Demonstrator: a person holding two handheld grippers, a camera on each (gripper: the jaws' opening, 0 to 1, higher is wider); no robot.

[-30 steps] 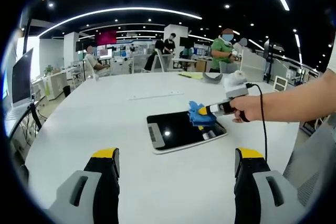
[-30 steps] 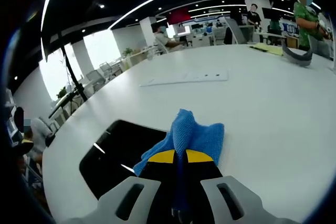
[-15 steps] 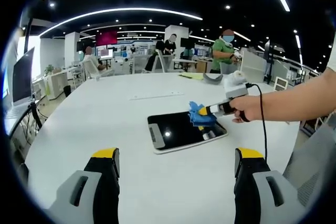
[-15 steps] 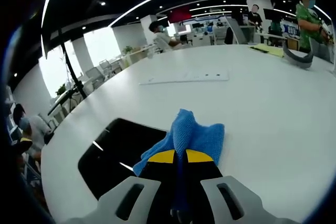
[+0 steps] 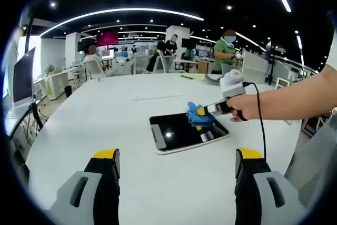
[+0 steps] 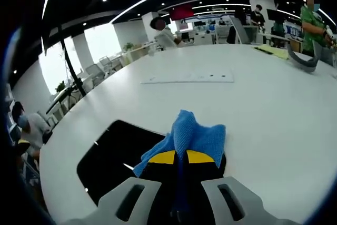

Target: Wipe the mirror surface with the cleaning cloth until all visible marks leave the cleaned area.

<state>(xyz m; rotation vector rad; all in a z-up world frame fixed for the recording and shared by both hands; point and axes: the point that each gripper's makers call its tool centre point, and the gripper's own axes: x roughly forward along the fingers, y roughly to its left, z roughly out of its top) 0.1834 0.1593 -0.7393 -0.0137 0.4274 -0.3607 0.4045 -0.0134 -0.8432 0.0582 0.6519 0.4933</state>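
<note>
- Mirror point(image 5: 184, 131): dark, glossy rectangular panel in a pale frame, lying flat on the white desk point(image 5: 105, 119); seen in the right gripper view as a black reflective sheet point(image 6: 118, 154) just ahead and to the left of the tips.
- Cleaning cloth point(image 6: 192, 135): blue, bunched, pinched between the closed yellow-tipped jaws of the right tool point(image 6: 175, 157); in the left gripper view seen at the far right edge of the mirror point(image 5: 198, 115), with the holding hand point(image 5: 243, 107) behind it.
- Left tool point(image 5: 176, 156): jaws spread wide, empty, held low over bare desk on the near side of the mirror, well apart from it.
- Step in hand, judged: wiping stroke starting from the mirror's right edge; most of the glass apparently not yet covered.
- Good practice, judged: press the cloth flat rather than dragging on its bunched tip; sweep in overlapping parallel passes across the full panel; keep the grip tight so the cloth does not slip free.
- Risk, judged: unsecured mirror may slide on the smooth desk under sideways force; steadying its pale frame end with the free left tool advisable.
- Marks: bright streaks on the glass read as ceiling-light reflections; true smudges cannot be told apart at this size.
- Background: long flat pale strip point(image 6: 188, 78) farther along the desk.
</note>
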